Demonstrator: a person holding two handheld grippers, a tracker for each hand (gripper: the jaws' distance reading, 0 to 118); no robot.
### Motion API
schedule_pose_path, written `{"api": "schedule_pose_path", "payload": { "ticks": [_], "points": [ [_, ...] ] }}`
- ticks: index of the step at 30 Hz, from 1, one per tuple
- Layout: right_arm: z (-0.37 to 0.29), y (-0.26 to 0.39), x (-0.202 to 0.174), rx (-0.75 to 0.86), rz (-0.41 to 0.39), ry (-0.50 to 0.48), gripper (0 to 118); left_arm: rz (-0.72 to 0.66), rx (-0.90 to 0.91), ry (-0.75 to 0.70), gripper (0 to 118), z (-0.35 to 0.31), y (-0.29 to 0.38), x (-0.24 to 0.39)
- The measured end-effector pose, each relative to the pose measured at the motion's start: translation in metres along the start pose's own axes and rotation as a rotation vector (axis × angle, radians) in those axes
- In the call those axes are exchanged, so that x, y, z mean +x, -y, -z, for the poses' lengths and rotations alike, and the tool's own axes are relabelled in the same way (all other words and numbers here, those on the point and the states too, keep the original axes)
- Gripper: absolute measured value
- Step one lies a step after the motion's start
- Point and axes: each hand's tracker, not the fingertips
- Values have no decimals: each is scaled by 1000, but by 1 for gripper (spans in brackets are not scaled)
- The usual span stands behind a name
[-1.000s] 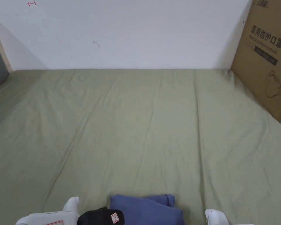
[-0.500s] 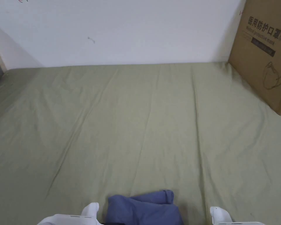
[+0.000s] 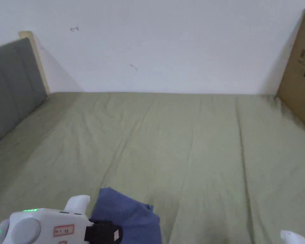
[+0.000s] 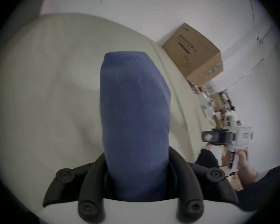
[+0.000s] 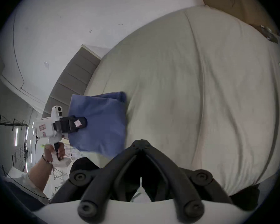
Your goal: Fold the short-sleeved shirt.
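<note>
Two grippers sit at the near edge of the bed (image 3: pixel 186 143). The left gripper (image 3: pixel 104 233) has its fingers pinching the folded blue shirt (image 3: pixel 129 213), which juts out between them in the left gripper view (image 4: pixel 134 114); the bundle is lifted off the sheet at the near left. The right gripper (image 5: pixel 141 144) has its fingers pressed together on nothing, just beside the shirt's near corner. Wrinkled green sheet lies open from there to the wall. A grey headboard (image 3: pixel 9 89) bounds the left edge, and a cardboard box (image 3: pixel 299 66) stands at the far right corner.
</note>
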Motion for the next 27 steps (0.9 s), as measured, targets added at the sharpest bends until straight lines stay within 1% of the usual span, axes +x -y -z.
{"api": "schedule_pose_path", "payload": {
  "ticks": [2, 6, 7, 9, 10, 11, 12, 13, 14, 16, 17, 19, 22, 23, 25, 26, 27],
  "points": [
    [-4, 0, -3, 11, -25, 27, 0, 53, -16, -170, 30, -15, -9, -20],
    [-4, 2, -8, 8, -47, 68, 0, 100, -82, -429, 30, -31, -31, -74],
    [-3, 3, -7, 6, -45, 74, 0, 145, -100, -515, 30, -31, -34, -81],
    [-1, 4, -7, -1, -34, 85, 0, 324, -159, -736, 30, -23, -35, -89],
    [0, 5, -8, -4, -30, 91, 0, 382, -185, -810, 30, -16, -35, -101],
    [0, 6, -9, -8, -29, 97, 0, 432, -208, -856, 30, -12, -33, -111],
    [1, 7, -11, -12, -30, 102, 0, 448, -229, -871, 30, -10, -33, -117],
    [1, 7, -13, -17, -34, 104, 0, 464, -234, -885, 35, -11, -33, -121],
    [0, 8, -15, -21, -43, 107, 0, 478, -249, -911, 49, -15, -33, -124],
    [-4, 8, -27, -24, -68, 112, 0, 475, -227, -910, 104, -24, -35, -126],
    [-5, 7, -29, -22, -81, 117, 0, 475, -177, -901, 105, -32, -38, -124],
    [-9, 4, -33, -8, -103, 128, 0, 443, -108, -912, 104, -48, -38, -112],
    [-15, -4, -40, 48, -141, 161, 0, 315, 2, -812, 104, -71, -42, -98],
    [-13, -5, -34, 75, -163, 177, 0, 272, 47, -759, 104, -78, -42, -86],
    [-16, -10, -40, 116, -200, 191, 0, 195, 123, -660, 104, -87, -40, -59],
    [-18, -12, -44, 134, -214, 195, 0, 159, 150, -571, 103, -91, -36, -40],
    [-22, -17, -55, 142, -226, 193, 0, 125, 168, -471, 99, -93, -34, -25]
  ]
}}
